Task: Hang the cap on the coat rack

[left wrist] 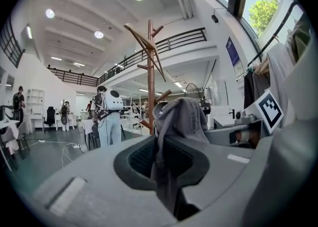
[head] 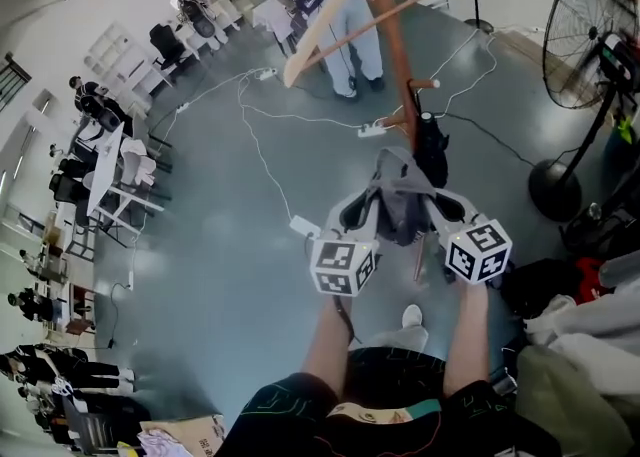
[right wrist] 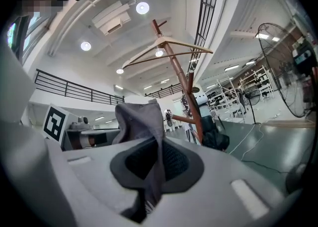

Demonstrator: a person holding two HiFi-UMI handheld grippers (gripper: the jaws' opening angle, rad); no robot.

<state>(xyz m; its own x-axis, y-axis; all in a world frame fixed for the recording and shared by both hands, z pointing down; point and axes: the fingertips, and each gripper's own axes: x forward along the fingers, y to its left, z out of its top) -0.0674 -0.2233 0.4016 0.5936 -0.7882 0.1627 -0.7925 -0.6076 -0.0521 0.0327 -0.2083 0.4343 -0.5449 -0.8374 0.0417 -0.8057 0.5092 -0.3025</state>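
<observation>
1. The grey cap (head: 398,193) is held up in the air, stretched between both grippers, just in front of the wooden coat rack (head: 393,40).
2. The left gripper (left wrist: 160,159) has its jaws nearly closed, pinching one edge of the cap.
3. The right gripper (right wrist: 154,164) clamps the opposite edge the same way.

**Grey cap held in front of the wooden rack**

The cap (head: 398,185) is soft grey cloth, crumpled. Its folds are pinched in the jaws of the left gripper (head: 362,210) and the right gripper (head: 443,207), clear of the floor. Beyond it the coat rack (head: 388,15), a reddish wooden pole with slanted pegs, stands upright.
</observation>
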